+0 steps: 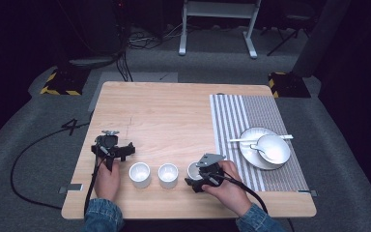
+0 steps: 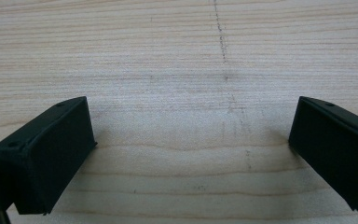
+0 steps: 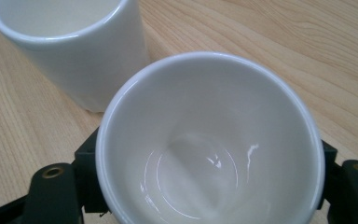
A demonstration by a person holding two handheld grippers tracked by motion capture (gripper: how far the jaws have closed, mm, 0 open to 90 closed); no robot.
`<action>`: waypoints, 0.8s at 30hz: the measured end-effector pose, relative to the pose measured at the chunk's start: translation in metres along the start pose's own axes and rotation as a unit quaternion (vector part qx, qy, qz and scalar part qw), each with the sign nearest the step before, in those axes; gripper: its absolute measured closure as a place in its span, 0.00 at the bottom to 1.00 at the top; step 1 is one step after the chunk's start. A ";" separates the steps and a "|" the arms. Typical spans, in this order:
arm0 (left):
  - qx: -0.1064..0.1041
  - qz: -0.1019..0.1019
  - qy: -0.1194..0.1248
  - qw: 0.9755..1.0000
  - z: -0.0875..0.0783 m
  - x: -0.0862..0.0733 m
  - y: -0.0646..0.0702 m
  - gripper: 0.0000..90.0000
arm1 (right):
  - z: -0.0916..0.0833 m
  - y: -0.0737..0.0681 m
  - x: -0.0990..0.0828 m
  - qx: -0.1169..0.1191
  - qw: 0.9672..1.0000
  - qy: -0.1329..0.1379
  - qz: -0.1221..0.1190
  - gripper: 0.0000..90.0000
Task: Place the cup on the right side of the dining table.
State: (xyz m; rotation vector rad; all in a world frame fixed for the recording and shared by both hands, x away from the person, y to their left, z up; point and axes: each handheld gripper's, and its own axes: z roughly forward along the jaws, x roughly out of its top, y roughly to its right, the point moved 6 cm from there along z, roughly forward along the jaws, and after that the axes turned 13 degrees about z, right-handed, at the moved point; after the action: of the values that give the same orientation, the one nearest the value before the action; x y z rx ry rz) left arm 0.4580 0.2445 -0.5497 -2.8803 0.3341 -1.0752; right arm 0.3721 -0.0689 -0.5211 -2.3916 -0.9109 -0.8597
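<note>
The right tongs seem to hold a smooth, breakable cup by its sides; the left tongs gape wide.

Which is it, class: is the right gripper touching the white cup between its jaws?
Touching. In the right gripper view, the right gripper has both jaws against the white cup.

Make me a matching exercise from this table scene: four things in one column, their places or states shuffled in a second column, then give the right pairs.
Things:
1. left gripper
2. right gripper
3. bowl
4. striped mat

Places or states:
A. sits on a plate with a spoon inside
B. jaws apart over bare wood
C. covers the table's right part
D. jaws on either side of a white cup

Pairs: 1-B, 2-D, 3-A, 4-C
</note>
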 end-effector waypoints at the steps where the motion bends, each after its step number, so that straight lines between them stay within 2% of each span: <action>1: 0.000 0.000 0.000 1.000 0.000 0.000 0.000 0.00 | 0.000 0.000 0.000 0.000 1.000 0.000 0.000 0.30; 17: 0.000 0.000 0.000 1.000 0.000 0.000 0.000 0.00 | 0.000 0.000 0.000 -0.002 1.000 0.002 0.002 0.30; 21: -0.001 0.001 0.000 1.000 0.000 0.000 0.000 0.00 | -0.002 -0.002 0.001 0.008 1.000 -0.002 0.008 0.30; 24: -0.001 0.001 0.000 1.000 0.000 0.000 0.000 0.00 | -0.005 -0.003 0.004 0.008 1.000 -0.001 0.004 0.30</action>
State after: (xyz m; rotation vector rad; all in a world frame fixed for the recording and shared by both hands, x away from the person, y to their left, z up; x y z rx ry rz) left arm 0.4581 0.2443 -0.5497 -2.8803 0.3385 -1.0757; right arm 0.3707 -0.0683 -0.5139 -2.3805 -0.9037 -0.8442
